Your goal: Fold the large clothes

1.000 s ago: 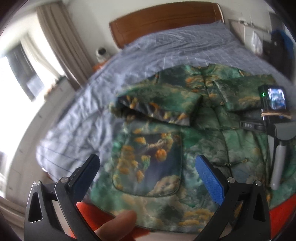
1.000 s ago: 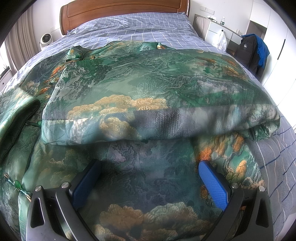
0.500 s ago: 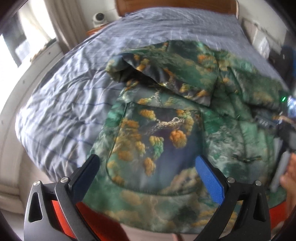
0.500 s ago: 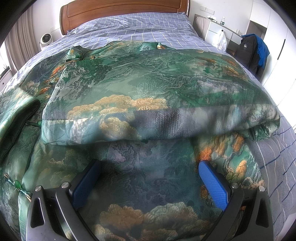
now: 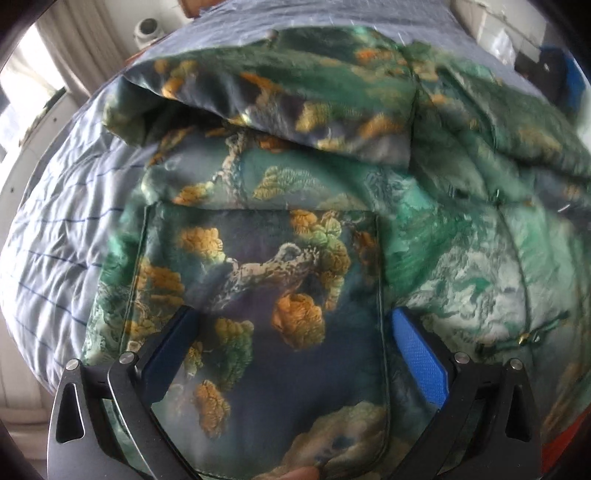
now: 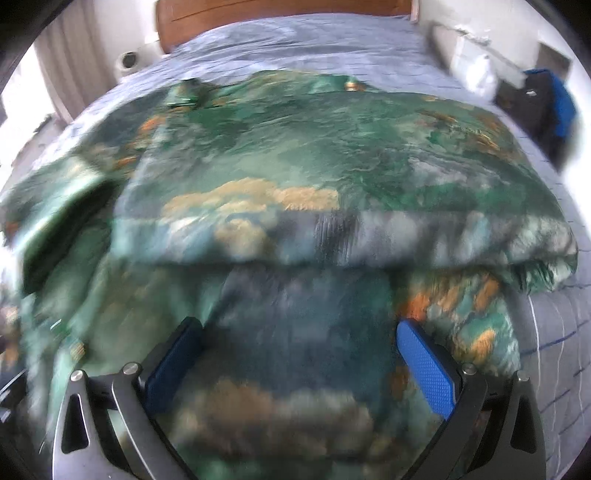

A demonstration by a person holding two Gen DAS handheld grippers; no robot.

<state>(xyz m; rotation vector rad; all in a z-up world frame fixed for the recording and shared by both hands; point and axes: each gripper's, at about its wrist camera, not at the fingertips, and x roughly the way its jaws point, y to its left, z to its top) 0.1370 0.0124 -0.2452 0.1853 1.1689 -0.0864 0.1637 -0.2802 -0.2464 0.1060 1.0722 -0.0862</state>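
a large green satin jacket printed with orange and yellow trees and grey mountains lies spread on a bed with a pale blue-grey checked sheet. in the left wrist view its big patch pocket faces up in the middle of the frame, and one sleeve is folded across the chest just beyond the pocket, its cuff end pointing toward the left edge of the bed. knotted cord fastenings show along the front opening to the right of the pocket.

the left gripper hangs over the pocket with its jaws spread wide, blue pads well apart, holding nothing. a fingertip shows at the bottom edge of that view.

the right wrist view is blurred. it shows the other sleeve folded across the jacket body as a thick band running side to side, with the wooden headboard beyond. the right gripper sits low over the fabric near the hem, its jaws also spread wide with only cloth between and below them; whether the pads touch the cloth cannot be told.

a small white round device stands beside the bed near the beige curtain.
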